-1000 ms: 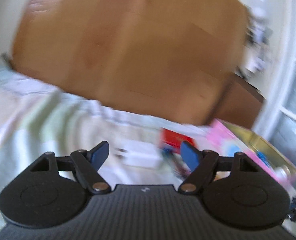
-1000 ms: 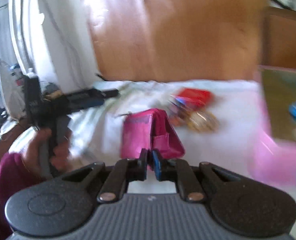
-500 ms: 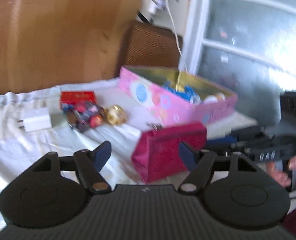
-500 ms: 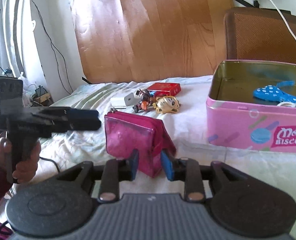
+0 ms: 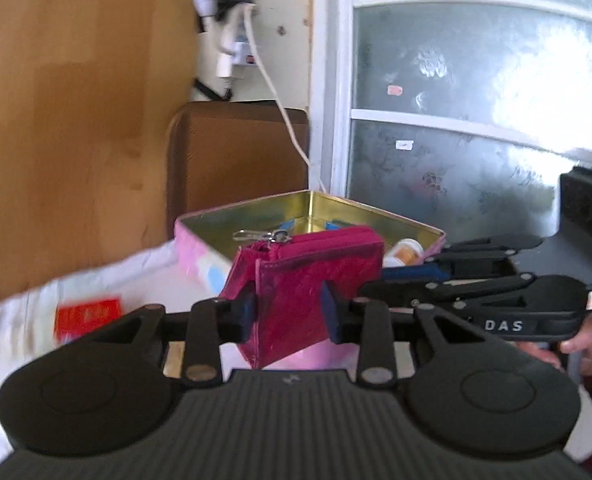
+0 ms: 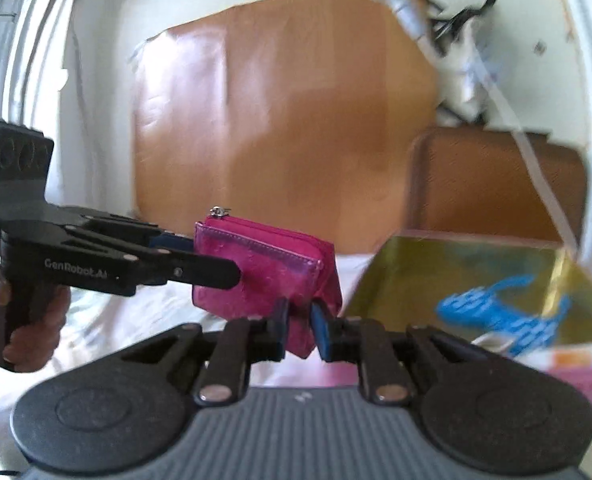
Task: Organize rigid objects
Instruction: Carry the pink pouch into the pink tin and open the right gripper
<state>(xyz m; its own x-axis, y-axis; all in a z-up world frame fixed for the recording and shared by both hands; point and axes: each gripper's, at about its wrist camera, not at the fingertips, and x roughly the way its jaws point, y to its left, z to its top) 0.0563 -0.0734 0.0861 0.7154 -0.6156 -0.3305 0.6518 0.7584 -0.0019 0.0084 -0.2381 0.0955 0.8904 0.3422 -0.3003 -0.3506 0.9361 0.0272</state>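
Observation:
A magenta zip pouch (image 5: 307, 276) hangs in the air, held from two sides. My left gripper (image 5: 290, 312) is shut on its near end; the same pouch (image 6: 256, 268) shows in the right wrist view, where my right gripper (image 6: 299, 322) is shut on its lower corner. The pink biscuit tin (image 5: 200, 248) stands open just behind the pouch, gold inside, with a blue spotted item (image 6: 495, 308) and a small jar (image 5: 405, 250) in it. The tin's gold floor (image 6: 411, 280) lies to the right of the pouch.
A red packet (image 5: 88, 314) lies on the white cloth (image 5: 12, 332) at left. A wooden board (image 5: 64, 120) and a brown chair back (image 5: 236, 160) stand behind. A white cable (image 5: 280, 112) hangs to the tin. A frosted glass door (image 5: 475, 120) is at right.
My left gripper has closed on the pouch from wide open. Both grippers have lifted the pouch off the cloth and brought it up beside the tin.

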